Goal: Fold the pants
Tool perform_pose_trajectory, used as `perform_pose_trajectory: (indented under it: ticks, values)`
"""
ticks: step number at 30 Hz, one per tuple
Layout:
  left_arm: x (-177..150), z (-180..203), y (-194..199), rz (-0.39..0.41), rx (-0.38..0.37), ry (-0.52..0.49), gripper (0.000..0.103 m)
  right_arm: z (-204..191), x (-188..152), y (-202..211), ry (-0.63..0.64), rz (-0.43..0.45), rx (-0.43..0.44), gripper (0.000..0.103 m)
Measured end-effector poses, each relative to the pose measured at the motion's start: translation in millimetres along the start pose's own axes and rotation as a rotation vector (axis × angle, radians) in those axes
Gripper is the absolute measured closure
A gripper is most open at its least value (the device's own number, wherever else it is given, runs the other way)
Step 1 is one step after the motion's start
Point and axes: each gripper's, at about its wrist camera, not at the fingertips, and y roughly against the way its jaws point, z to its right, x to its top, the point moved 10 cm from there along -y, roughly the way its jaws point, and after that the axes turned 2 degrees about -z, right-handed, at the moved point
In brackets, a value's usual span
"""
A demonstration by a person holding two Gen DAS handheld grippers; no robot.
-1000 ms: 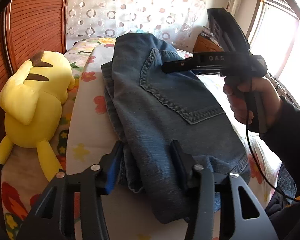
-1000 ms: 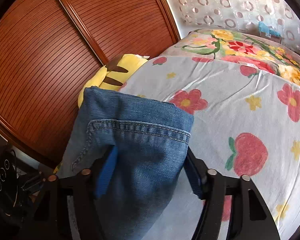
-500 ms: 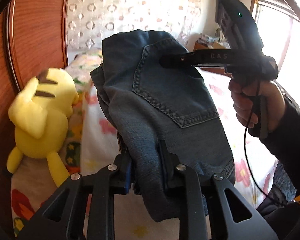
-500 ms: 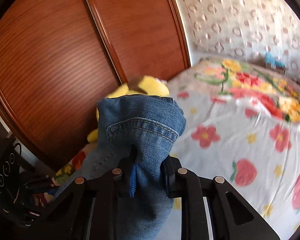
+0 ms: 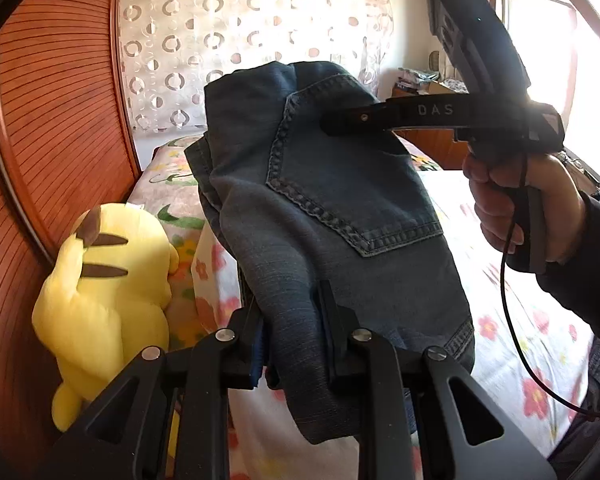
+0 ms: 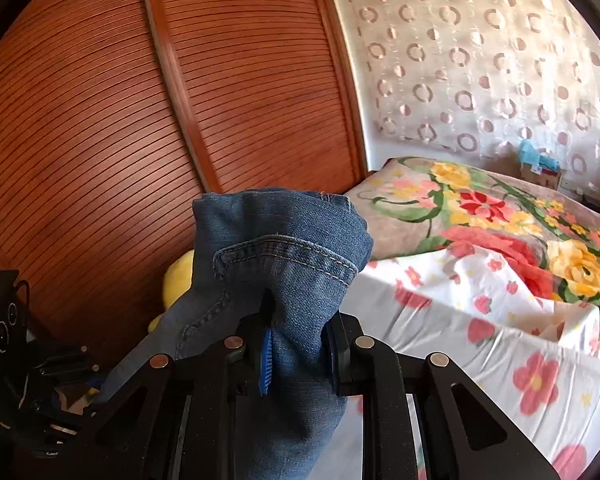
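Note:
The folded blue jeans (image 5: 332,208) hang in the air above the bed, back pocket facing the left wrist camera. My left gripper (image 5: 290,320) is shut on the near end of the jeans. My right gripper (image 5: 340,124) reaches in from the right in the left wrist view, held by a hand, and is clamped on the far end. In the right wrist view the right gripper (image 6: 296,340) is shut on a bunched fold of the jeans (image 6: 284,248), whose lower part hangs down behind the fingers.
A yellow plush toy (image 5: 104,280) leans at the bed's left edge against the wooden slatted wardrobe (image 6: 160,100). The floral bedsheet (image 6: 480,320) and a flowered pillow (image 6: 460,200) lie below. A circle-patterned curtain (image 5: 240,40) hangs behind. A window is at the right.
Both grippers closed on the jeans and lifted them off the bed. The jeans now hang higher, with the plush toy and bed lower in view.

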Motion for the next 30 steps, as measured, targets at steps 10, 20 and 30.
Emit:
perform_pose_trajectory:
  ticks: [10,20,30]
  values:
    - [18.5,-30.7,-58.6,-0.046,0.002,0.000,0.080,34.3,16.1,-74.3,-0.046,-0.022,-0.018,0.082]
    - [10.9,-40.9,-85.4,-0.090,0.018,0.020,0.076,57.5,4.8,-122.6,-0.065,-0.098,-0.063,0.065]
    - [8.0,-48.3,-84.0,-0.075,0.053,0.061,0.063,67.7,18.9,-110.3,0.017,-0.056,-0.222,0.054]
